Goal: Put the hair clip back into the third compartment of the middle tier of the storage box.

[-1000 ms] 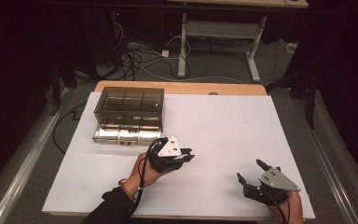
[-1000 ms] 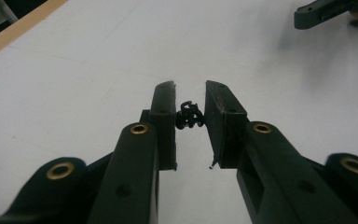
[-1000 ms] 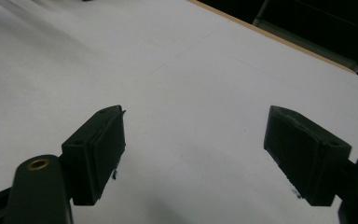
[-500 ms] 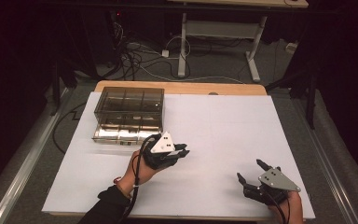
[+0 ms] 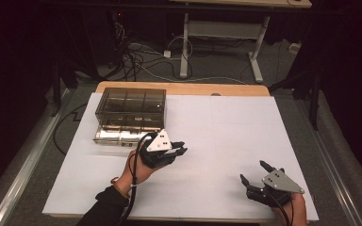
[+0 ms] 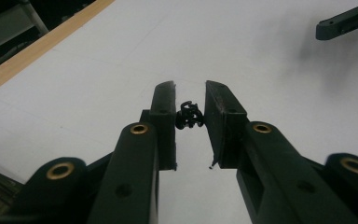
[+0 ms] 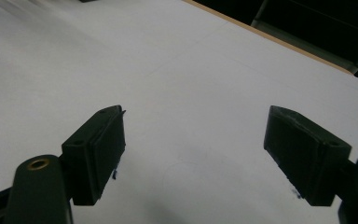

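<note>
Left gripper (image 6: 190,114) clamps small black object (image 6: 189,115), possibly a clip, frame centre

Right gripper (image 5: 256,173), lower right, jaws apart above white board (image 5: 226,122); compartment box (image 5: 129,114) upper left

table top (image 5: 226,141): matt white sheet, smooth, on pale wood
box (image 5: 131,114): smoky see-through plastic, glossy
left gripper (image 6: 190,100): matt black plastic, brass-coloured rivets
small part (image 6: 189,115): black, slightly shiny
right gripper (image 5: 255,172): matt black plastic, grey metal plate

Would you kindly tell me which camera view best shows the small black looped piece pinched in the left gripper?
The left gripper view: the small black looped piece sits close up between the jaws of the left gripper. In the high view it is too small to tell.
</note>
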Action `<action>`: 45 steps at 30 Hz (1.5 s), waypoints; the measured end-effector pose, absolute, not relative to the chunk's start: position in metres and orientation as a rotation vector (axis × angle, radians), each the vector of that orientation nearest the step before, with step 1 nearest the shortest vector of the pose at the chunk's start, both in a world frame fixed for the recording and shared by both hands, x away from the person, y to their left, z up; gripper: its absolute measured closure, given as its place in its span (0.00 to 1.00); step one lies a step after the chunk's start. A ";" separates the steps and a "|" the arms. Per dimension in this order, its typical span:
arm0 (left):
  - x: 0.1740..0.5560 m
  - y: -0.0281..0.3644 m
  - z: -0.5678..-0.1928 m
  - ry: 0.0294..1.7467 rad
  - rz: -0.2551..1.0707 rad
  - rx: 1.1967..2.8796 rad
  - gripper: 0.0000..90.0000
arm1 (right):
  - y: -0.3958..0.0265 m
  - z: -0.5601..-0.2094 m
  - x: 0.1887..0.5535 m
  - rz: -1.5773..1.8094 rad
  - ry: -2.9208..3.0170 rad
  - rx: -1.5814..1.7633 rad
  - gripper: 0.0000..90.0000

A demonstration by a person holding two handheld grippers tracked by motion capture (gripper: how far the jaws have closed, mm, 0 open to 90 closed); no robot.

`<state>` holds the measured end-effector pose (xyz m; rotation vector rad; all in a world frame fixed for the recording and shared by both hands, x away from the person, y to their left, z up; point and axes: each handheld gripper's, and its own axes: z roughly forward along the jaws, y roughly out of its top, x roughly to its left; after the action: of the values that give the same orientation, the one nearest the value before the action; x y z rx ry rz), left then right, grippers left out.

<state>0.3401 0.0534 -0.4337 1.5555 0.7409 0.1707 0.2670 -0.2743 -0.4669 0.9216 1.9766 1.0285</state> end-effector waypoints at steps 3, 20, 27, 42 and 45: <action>0.341 0.055 -0.433 0.744 0.175 1.552 0.80 | -0.274 -0.467 0.267 1.028 1.976 0.921 0.23; 0.346 0.067 -0.428 0.761 0.204 1.521 0.80 | -0.274 -0.467 0.267 1.025 1.979 0.918 0.23; 0.349 0.073 -0.427 0.772 0.215 1.510 0.80 | -0.274 -0.467 0.267 1.024 1.979 0.918 0.23; 0.372 0.114 -0.424 0.881 0.299 1.410 0.80 | -0.275 -0.467 0.267 1.027 1.976 0.920 0.23; 0.378 0.122 -0.429 0.915 0.299 1.404 0.80 | -0.275 -0.468 0.268 1.022 1.978 0.924 0.23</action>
<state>0.3785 0.1216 -0.4288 1.4042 0.9145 0.2988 0.2680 -0.2753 -0.4676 0.9243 1.9783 1.0222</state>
